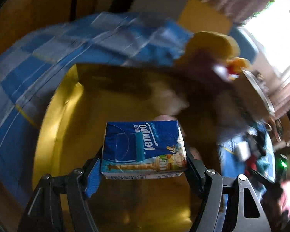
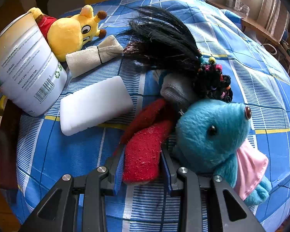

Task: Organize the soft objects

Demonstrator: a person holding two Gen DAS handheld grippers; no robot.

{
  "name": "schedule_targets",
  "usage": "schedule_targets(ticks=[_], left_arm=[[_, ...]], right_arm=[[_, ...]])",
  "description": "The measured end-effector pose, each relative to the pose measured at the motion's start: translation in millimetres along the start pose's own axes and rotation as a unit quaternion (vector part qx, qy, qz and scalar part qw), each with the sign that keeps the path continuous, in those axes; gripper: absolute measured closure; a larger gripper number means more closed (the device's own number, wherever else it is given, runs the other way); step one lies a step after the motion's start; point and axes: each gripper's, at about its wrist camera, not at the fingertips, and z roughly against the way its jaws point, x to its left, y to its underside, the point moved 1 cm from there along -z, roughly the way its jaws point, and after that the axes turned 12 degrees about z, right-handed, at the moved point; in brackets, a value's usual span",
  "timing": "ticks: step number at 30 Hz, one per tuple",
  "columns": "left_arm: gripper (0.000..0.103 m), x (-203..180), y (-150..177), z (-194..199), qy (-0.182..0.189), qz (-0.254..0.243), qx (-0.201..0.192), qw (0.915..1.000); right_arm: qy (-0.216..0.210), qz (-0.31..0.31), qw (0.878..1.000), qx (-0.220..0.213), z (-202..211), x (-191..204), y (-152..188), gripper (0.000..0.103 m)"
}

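Left gripper (image 1: pixel 144 161) clamped on a blue tissue pack (image 1: pixel 144 150); right gripper (image 2: pixel 142 166) pinching a red sock (image 2: pixel 145 150) on the checked cloth (image 2: pixel 67 154).

Open blue checked cloth (image 2: pixel 67 154) left of the toy pile — tin (image 2: pixel 27 67) and white sponge (image 2: pixel 95 105) beyond.

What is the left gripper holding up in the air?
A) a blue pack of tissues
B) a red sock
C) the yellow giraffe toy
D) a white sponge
A: the left gripper has its two fingers pressed on the sides of the blue pack of tissues, with nothing else between them.
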Motion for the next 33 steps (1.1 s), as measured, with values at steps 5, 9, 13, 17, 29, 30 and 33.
schedule_targets(ticks=[5,9,13,17,29,30,33], left_arm=[[0.029,10,-23,-31,-0.033,0.004,0.008,0.9994],[0.029,-3,-40,-51,-0.041,-0.007,0.0,0.9991],[0.023,-10,-57,-68,-0.051,-0.021,-0.014,0.9984],[0.009,-10,-64,-68,-0.047,-0.02,-0.03,0.9983],[0.008,-5,-5,3,-0.025,-0.025,-0.059,0.9976],[0.008,-5,2,8,-0.02,-0.029,-0.059,0.9976],[0.008,-6,20,20,-0.013,-0.051,-0.06,0.9968]], right_arm=[[0.003,0.002,1.0,0.0,0,1,1,0.07],[0.002,0.001,1.0,0.0,0,1,0,0.07],[0.002,0.001,1.0,-0.001,-1,0,0,0.07],[0.002,0.001,1.0,-0.001,-1,0,0,0.07],[0.012,0.009,1.0,-0.006,6,6,1,0.077],[0.01,0.01,1.0,-0.004,8,7,2,0.077],[0.004,0.013,1.0,-0.002,17,10,6,0.078]])
